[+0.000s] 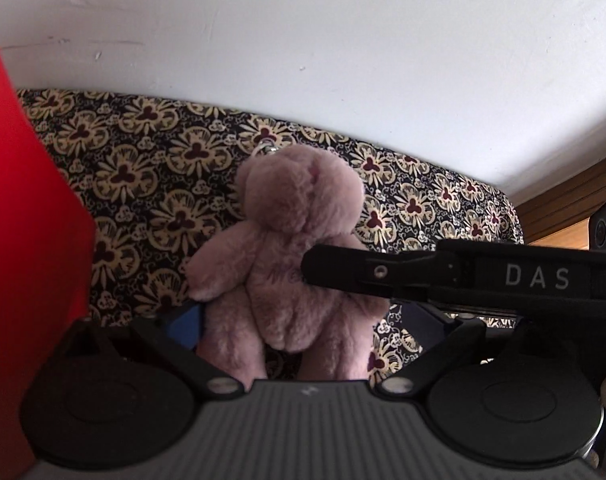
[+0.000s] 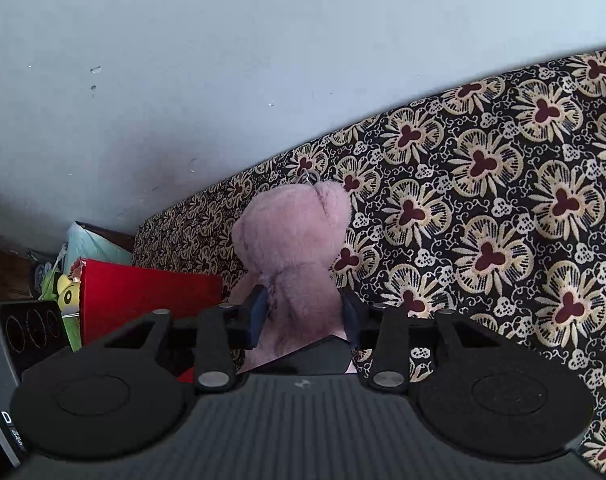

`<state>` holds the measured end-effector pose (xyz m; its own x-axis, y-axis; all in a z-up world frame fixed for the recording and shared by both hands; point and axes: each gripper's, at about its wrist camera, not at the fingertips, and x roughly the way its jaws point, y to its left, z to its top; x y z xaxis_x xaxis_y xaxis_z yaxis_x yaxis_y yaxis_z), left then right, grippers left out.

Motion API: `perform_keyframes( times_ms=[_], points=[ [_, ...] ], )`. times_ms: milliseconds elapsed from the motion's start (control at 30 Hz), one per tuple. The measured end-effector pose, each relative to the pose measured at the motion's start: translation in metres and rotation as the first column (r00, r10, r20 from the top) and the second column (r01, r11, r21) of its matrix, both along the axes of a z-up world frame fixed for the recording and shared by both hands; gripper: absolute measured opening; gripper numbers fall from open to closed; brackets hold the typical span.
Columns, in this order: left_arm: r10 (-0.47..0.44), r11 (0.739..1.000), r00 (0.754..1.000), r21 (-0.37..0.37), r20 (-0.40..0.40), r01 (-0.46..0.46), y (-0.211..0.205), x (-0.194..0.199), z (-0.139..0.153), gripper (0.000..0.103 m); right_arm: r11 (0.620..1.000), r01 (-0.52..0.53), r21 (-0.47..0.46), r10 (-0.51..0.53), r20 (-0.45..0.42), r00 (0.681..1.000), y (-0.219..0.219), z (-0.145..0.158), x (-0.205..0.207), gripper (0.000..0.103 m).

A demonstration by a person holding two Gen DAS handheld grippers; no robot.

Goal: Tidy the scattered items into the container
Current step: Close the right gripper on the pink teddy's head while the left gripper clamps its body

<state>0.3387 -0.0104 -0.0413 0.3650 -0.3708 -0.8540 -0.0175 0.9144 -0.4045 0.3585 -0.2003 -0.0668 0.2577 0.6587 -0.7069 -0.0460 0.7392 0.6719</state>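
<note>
A pink plush teddy bear (image 1: 291, 216) with a metal ring on its head lies on the floral cloth (image 1: 143, 168). In the right wrist view the bear (image 2: 295, 232) sits between the blue pads of my right gripper (image 2: 303, 312), which press into its furry torso from both sides. One black finger (image 1: 343, 272) of that gripper crosses the bear's belly in the left wrist view. My left gripper (image 1: 299, 320) stands wide around the bear's legs, its pads clear of the fur. The red container (image 1: 23, 200) stands just left of the bear, and is also seen as a red box (image 2: 143, 296).
A green and yellow toy (image 2: 67, 300) rests at the red box's far side, with a pale bag (image 2: 95, 240) behind it. The white wall (image 1: 303, 40) runs along the cloth's far edge. Brown wood (image 1: 563, 208) shows past the cloth's right end.
</note>
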Motion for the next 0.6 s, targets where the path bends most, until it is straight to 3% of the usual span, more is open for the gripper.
perform_keyframes(
  times_ms=[133,200,333,600],
  points=[
    [-0.043,0.999,0.999,-0.027,-0.029,0.042,-0.007,-0.003,0.001,0.083,0.995,0.082,0.048,-0.081,-0.018,0.997,-0.024,0.005,-0.013,0.024],
    [-0.067,0.996,0.997,-0.054,-0.032,0.065,-0.009,-0.006,0.006,0.080,0.991,0.111,0.071,-0.109,-0.028,0.994,-0.034,0.010,-0.022,0.022],
    [-0.114,0.993,0.993,-0.030,-0.018,0.114,-0.023,-0.012,0.019,0.079,0.990,0.135,0.045,-0.135,-0.008,0.991,-0.042,0.024,-0.040,0.022],
    [-0.191,0.981,0.971,0.000,0.145,0.193,-0.029,-0.035,0.084,0.079,0.987,0.138,0.077,-0.147,0.141,0.979,-0.049,0.090,-0.071,0.022]
  ],
)
